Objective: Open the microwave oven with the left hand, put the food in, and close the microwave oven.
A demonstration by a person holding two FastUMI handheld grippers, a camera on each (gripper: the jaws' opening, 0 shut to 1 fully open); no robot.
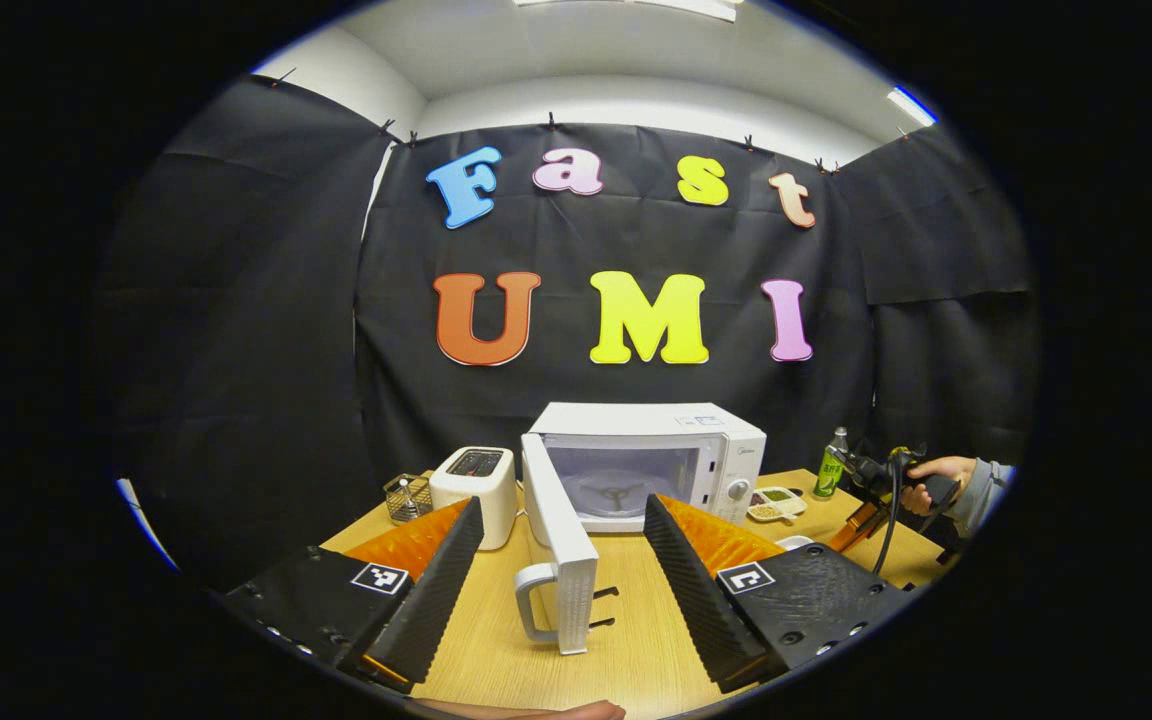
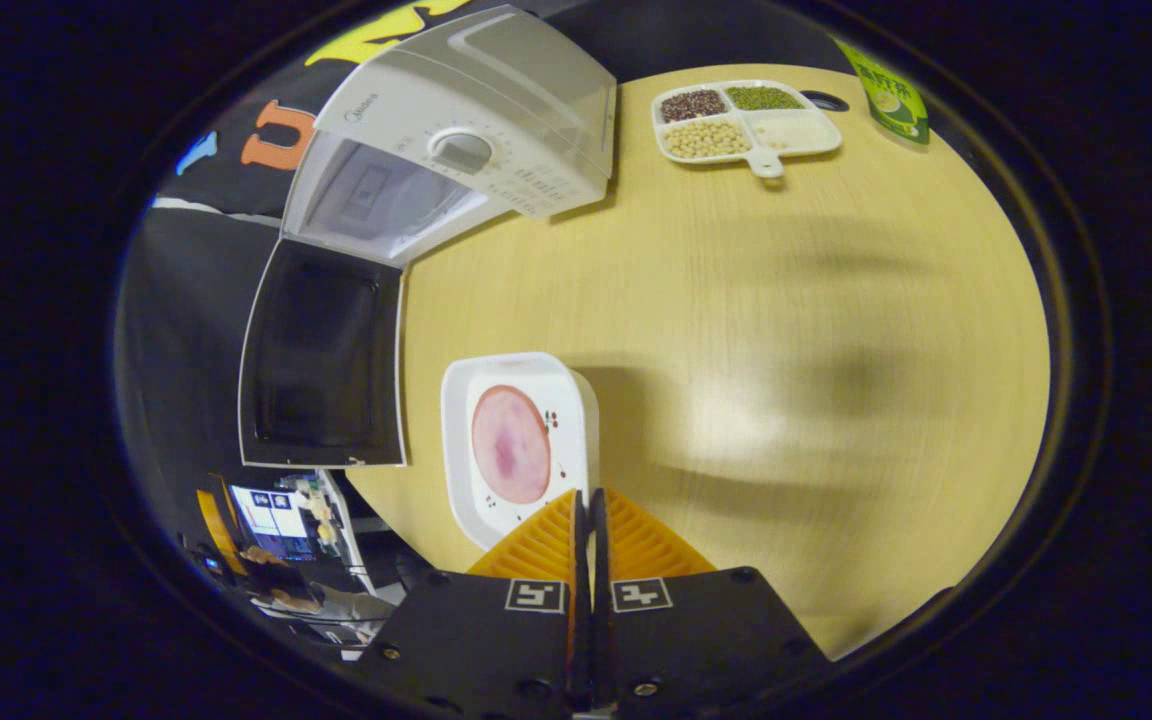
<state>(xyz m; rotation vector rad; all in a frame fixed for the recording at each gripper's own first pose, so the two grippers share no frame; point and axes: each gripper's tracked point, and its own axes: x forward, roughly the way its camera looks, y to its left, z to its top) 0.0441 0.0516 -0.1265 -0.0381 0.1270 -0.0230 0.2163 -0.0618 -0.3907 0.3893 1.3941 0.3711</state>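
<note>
The left claw is spread wide with nothing between its fingers, hanging just behind the open microwave door, whose handle faces it. In the right gripper view, the right claw is pressed together, its fingers meeting at the near rim of a white square plate that carries a round pink slice of meat; whether the rim is actually pinched between them I cannot tell. The plate sits on the counter just in front of the door, near the microwave. The cavity stands open, its turntable ring visible inside. Farther off on the counter are a toaster, a wire basket, a divided tray of beans and grains and a green bottle. Opening looks done, so loading the food is the step in hand. To do it well, the right claw should have a firm bite on the rim, lift the plate level so the slice does not slide, swing it around the door's free edge and set it centred on the turntable before letting go. The left claw is best kept clear of that path, ready at the door for closing.
</note>
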